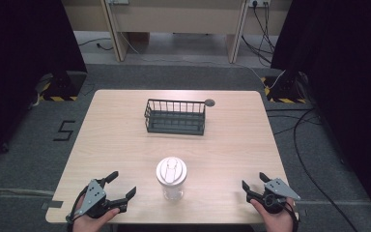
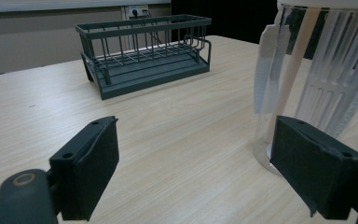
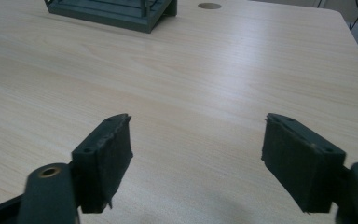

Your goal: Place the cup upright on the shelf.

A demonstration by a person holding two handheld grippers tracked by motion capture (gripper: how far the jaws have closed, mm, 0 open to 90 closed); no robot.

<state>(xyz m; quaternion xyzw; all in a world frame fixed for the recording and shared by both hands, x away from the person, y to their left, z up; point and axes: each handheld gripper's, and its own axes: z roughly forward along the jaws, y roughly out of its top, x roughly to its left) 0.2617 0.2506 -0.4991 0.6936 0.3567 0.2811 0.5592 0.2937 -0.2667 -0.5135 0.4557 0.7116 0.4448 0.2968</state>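
Note:
A clear plastic cup with a white lid [image 1: 171, 179] stands upright near the table's front edge, between my two hands. In the left gripper view the cup [image 2: 326, 79] rises just beyond my right-hand jaw, with a straw inside it. My left gripper [image 1: 121, 186] rests at the front left, open and holding nothing; its jaws [image 2: 193, 161] stand wide apart. My right gripper [image 1: 253, 182] sits at the front right, open as well, with bare wood between its jaws [image 3: 196, 151]. A dark wire basket [image 1: 175, 117] stands empty past the middle of the table.
The basket [image 2: 144, 51] lies ahead and left of the cup in the left gripper view; its corner [image 3: 116, 11] shows at the top of the right gripper view. A round cable hole [image 1: 209, 102] sits by the basket's far right corner. Cables trail on the floor at the right.

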